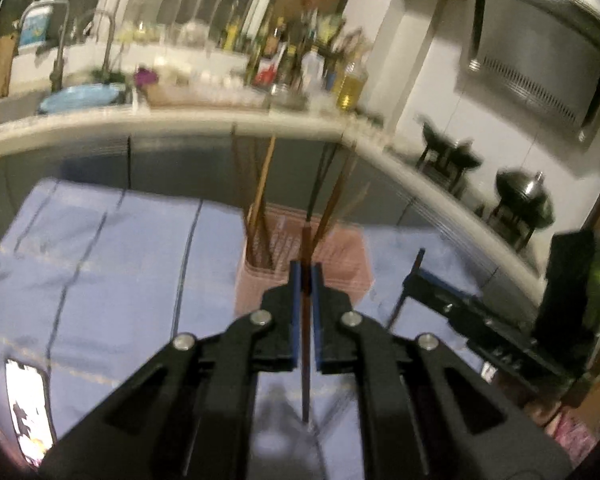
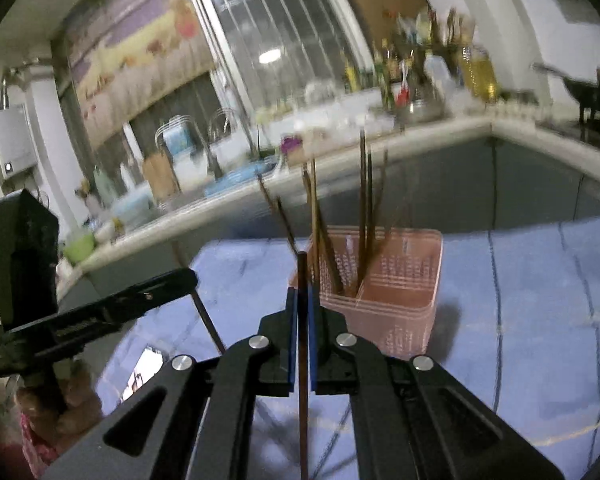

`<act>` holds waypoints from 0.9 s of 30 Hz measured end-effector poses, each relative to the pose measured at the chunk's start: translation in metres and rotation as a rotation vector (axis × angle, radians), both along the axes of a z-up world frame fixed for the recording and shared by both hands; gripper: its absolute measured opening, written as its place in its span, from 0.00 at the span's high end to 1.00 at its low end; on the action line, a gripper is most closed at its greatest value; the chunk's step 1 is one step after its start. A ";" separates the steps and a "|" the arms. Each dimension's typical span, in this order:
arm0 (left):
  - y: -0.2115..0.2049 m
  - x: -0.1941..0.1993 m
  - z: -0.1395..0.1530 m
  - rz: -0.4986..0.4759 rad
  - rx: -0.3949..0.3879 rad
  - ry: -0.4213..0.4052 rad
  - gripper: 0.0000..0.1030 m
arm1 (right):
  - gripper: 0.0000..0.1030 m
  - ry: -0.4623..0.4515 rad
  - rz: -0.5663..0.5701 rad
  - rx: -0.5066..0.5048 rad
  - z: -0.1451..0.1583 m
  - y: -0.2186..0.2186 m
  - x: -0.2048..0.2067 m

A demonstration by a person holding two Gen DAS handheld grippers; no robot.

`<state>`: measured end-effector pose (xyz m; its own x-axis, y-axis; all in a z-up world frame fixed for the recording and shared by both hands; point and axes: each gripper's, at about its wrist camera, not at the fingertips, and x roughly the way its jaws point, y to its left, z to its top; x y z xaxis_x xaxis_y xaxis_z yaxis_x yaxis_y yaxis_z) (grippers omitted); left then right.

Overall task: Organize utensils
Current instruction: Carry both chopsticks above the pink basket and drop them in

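Note:
A pink slotted utensil basket (image 1: 342, 266) (image 2: 396, 296) stands on the blue cloth and holds several upright chopsticks (image 1: 260, 196) (image 2: 364, 208). My left gripper (image 1: 306, 268) is shut on a dark chopstick (image 1: 306, 360), just in front of the basket. My right gripper (image 2: 302, 290) is shut on a brown chopstick (image 2: 302, 360), close to the basket's near left corner. The right gripper shows at the right of the left wrist view (image 1: 420, 258) with its chopstick. The left gripper shows at the left of the right wrist view (image 2: 192, 280) with its chopstick.
A blue cloth (image 1: 120, 260) (image 2: 540, 300) covers the table. A lit phone (image 1: 30, 412) lies at its near left. Behind runs a white kitchen counter (image 1: 180, 124) with a sink, a blue basin (image 1: 80, 96), bottles (image 1: 352, 80) and a stove with pots (image 1: 524, 200).

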<state>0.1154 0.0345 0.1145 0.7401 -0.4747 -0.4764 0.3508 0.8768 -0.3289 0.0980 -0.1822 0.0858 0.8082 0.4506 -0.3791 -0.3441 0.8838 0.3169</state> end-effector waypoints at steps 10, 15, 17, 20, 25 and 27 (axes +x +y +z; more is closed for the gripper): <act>-0.026 0.046 0.088 0.079 0.027 -0.198 0.95 | 0.95 -0.161 -0.105 0.027 0.091 -0.004 0.062; -0.037 0.081 0.081 0.114 0.083 -0.190 0.95 | 0.95 -0.147 -0.122 0.018 0.094 -0.007 0.093; -0.039 0.089 0.075 0.122 0.095 -0.185 0.95 | 0.95 -0.133 -0.125 0.015 0.090 -0.009 0.102; -0.041 0.103 0.069 0.126 0.104 -0.167 0.95 | 0.95 -0.118 -0.130 0.018 0.086 -0.012 0.114; -0.045 0.113 0.059 0.125 0.124 -0.156 0.95 | 0.95 -0.105 -0.142 0.042 0.087 -0.018 0.129; -0.046 0.118 0.055 0.123 0.132 -0.147 0.95 | 0.95 -0.100 -0.144 0.049 0.088 -0.019 0.134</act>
<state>0.2329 -0.0116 0.1694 0.8543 -0.3177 -0.4114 0.2746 0.9478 -0.1618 0.2316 -0.2008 0.1734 0.8983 0.3434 -0.2742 -0.2469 0.9106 0.3315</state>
